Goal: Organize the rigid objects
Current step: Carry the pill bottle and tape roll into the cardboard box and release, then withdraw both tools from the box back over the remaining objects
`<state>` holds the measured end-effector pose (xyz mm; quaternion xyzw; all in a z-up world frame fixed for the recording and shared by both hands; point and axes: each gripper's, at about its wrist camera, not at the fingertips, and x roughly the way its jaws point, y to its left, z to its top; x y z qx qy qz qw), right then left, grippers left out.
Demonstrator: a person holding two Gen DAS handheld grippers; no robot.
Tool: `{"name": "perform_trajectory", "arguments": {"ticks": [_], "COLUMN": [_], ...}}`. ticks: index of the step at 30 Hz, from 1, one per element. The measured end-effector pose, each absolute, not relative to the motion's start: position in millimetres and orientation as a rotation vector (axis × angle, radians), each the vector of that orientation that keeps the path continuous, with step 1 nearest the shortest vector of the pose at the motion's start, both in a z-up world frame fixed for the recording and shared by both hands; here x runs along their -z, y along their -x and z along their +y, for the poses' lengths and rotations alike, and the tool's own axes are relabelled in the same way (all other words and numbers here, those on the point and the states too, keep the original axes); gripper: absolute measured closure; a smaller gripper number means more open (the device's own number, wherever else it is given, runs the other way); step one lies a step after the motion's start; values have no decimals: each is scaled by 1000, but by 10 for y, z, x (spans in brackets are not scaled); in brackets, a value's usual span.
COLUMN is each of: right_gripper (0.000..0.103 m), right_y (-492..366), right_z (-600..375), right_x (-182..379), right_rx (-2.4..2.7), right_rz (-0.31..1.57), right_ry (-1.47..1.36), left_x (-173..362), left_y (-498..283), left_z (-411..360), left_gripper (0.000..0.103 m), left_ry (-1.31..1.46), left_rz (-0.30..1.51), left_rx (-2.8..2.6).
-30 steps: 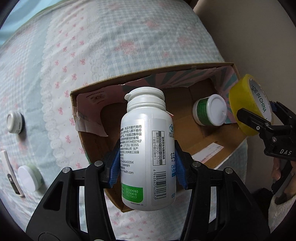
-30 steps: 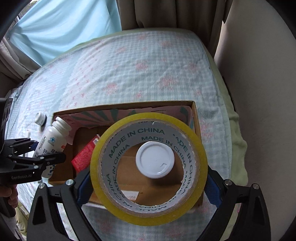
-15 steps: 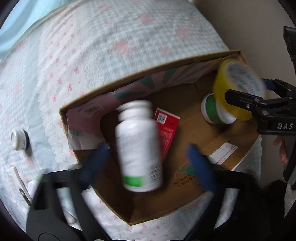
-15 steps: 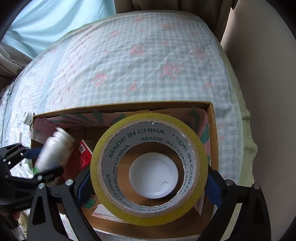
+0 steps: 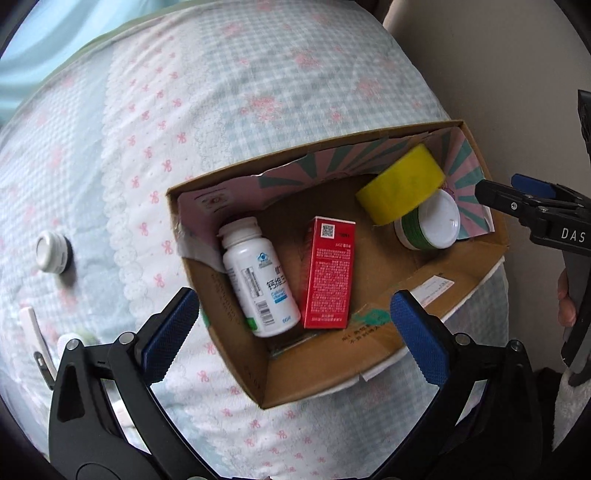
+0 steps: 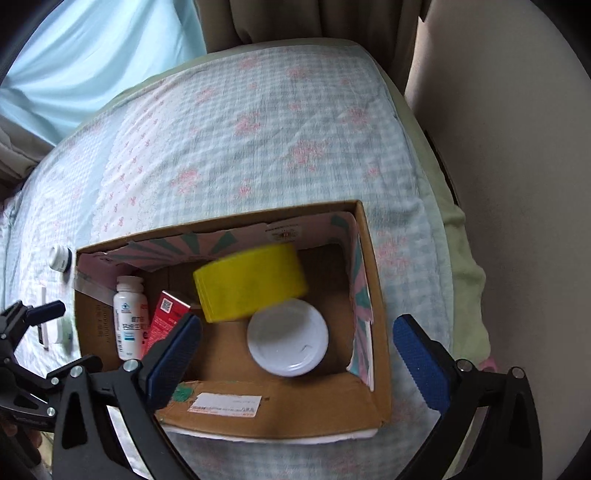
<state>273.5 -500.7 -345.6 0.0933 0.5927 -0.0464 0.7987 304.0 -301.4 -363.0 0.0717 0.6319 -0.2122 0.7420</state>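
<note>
A cardboard box point(image 5: 369, 354) point(image 6: 280, 421) sits on the bed. Inside lie a white pill bottle point(image 5: 258, 277) point(image 6: 127, 317), a red carton point(image 5: 330, 273) point(image 6: 162, 315), a white-lidded green jar point(image 5: 430, 227) point(image 6: 288, 336) and a yellow tape roll point(image 5: 400, 184) point(image 6: 251, 282), which is blurred and leans on the jar. My left gripper point(image 5: 295, 332) is open and empty above the box's near wall. My right gripper point(image 6: 295, 354) is open and empty above the jar; it also shows in the left wrist view point(image 5: 532, 206).
A small white jar point(image 5: 51, 251) point(image 6: 61, 258), a white stick-shaped item point(image 5: 35, 332) and another white container point(image 5: 72, 341) lie on the bedspread left of the box. A wall point(image 6: 517, 184) borders the bed's right side; curtains point(image 6: 314, 18) hang behind.
My left gripper opened and the pill bottle dropped into the box beside the red carton. My right gripper opened and the tape roll fell into the box onto the jar.
</note>
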Motion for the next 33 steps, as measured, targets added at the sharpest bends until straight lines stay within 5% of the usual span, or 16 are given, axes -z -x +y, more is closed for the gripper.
{"name": "perform_trajectory", "arguments": {"ticks": [18,33], "right_gripper": [0,0], "right_y": [-2115,-1626], "right_z": [-4773,-3772], "right_x": [2577,1778], "right_rx": [149,34], "right_rz": [1116,945], "right_ry": [-184,-81], "left_x": [2738,1909], "left_y": [-2371,-1681], "left_z": [-2423,-811], "left_gripper": [0,0], "left_ry": [-103,-72], "left_rz": [1252,1109], "left_rx": [407,176]}}
